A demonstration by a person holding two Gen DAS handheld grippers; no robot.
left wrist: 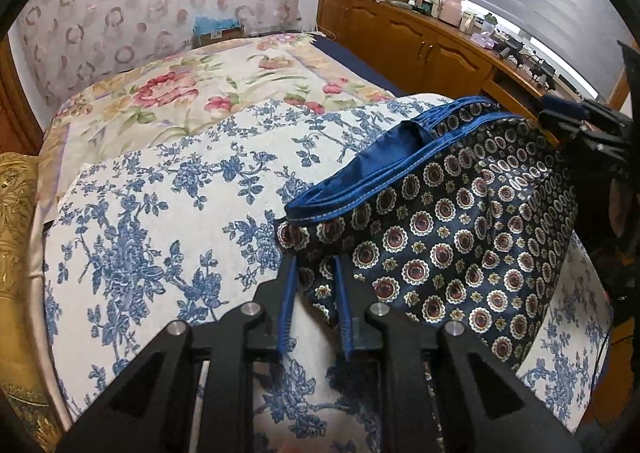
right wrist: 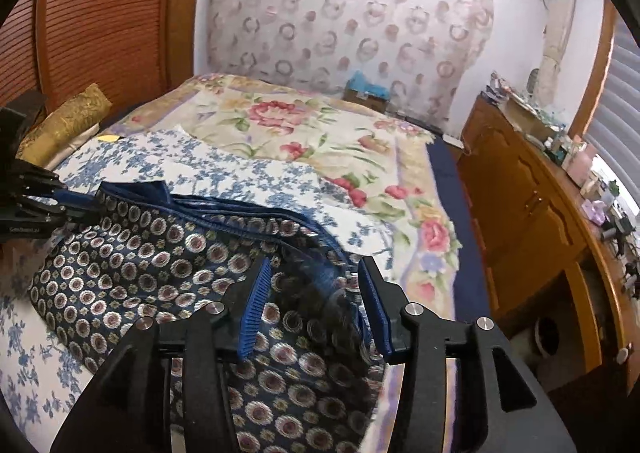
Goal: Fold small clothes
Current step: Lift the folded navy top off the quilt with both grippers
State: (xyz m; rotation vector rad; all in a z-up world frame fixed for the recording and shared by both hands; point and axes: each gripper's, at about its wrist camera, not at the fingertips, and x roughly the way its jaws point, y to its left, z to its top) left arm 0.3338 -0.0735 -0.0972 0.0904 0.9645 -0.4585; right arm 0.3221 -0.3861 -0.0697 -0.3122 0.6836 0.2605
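I see dark navy shorts (left wrist: 460,237) (right wrist: 168,277) printed with round maroon-and-cream medallions, their bright blue waistband (left wrist: 384,169) gaping open to a plain blue lining. They lie rumpled and partly lifted, near the bed's foot edge, on a blue-and-white floral cloth.

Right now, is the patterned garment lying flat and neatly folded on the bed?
No, the patterned garment is bunched up in a raised heap with its blue waistband gaping open.
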